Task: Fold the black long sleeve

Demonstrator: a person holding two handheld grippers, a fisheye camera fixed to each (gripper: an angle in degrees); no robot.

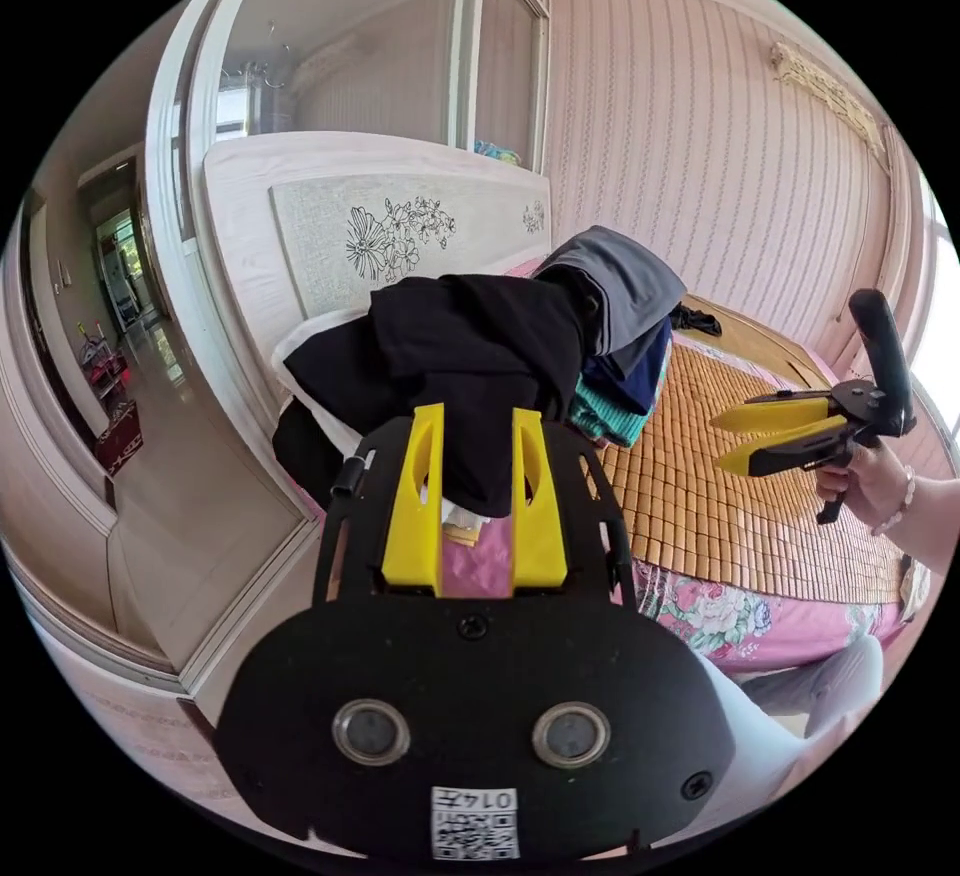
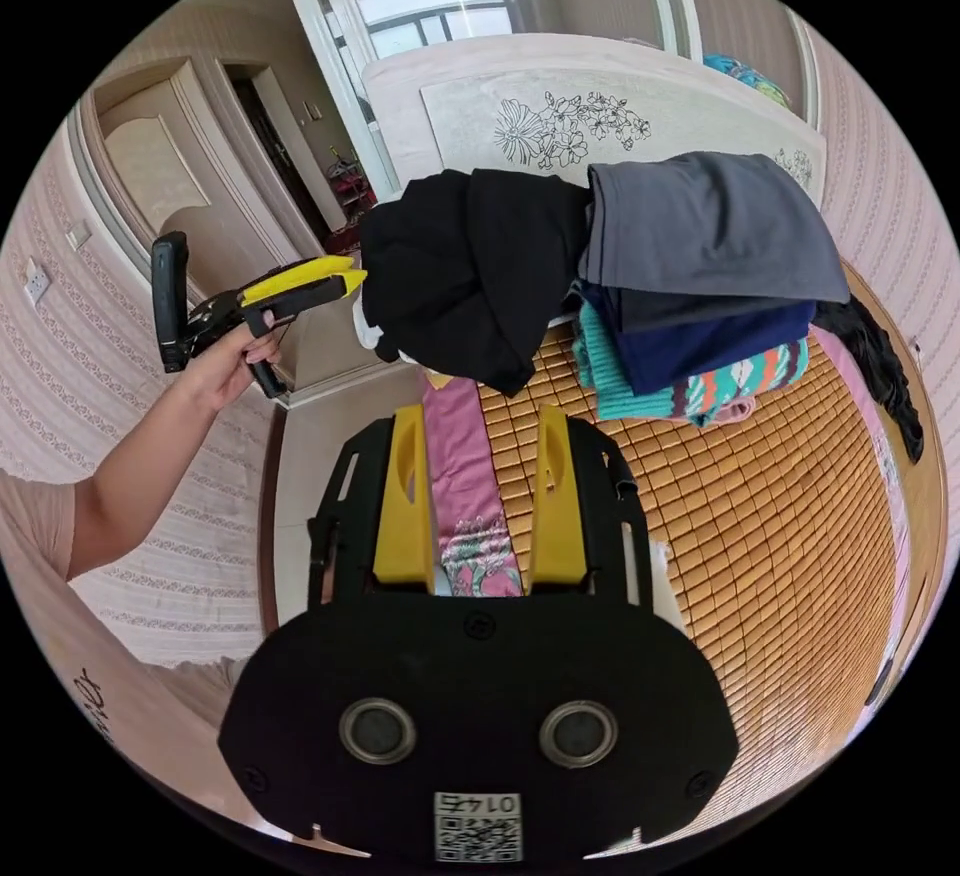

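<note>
pink striped walls close round a bed [image 2: 800, 556] covered with a woven bamboo mat, a white headboard [image 2: 560, 106] with a flower drawing at its head and a doorway to a hall at 10 o'clock in the right gripper view. the black long sleeve [image 2: 470, 266] sits bunched at the mat's corner near the headboard, touching a pile of folded clothes [image 2: 700, 316] topped by a grey piece, probably gathered there so it can be picked out and spread on the open mat. in the left gripper view the left tool [image 1: 477, 476] points straight at the black long sleeve, its yellow jaws apart with a hanging fold of the cloth showing between them; i cannot tell whether either jaw touches it, so it looks like a reach, not a grip. the right tool [image 2: 480, 486] hovers over bare mat, jaws wide and empty. seen from the left gripper view at 3 o'clock, its jaws look narrower, held in a hand [image 1: 875, 486] well apart from the clothes, likely waiting for a second corner. a dark garment [image 2: 880, 366] lies at the mat's far edge.
</note>
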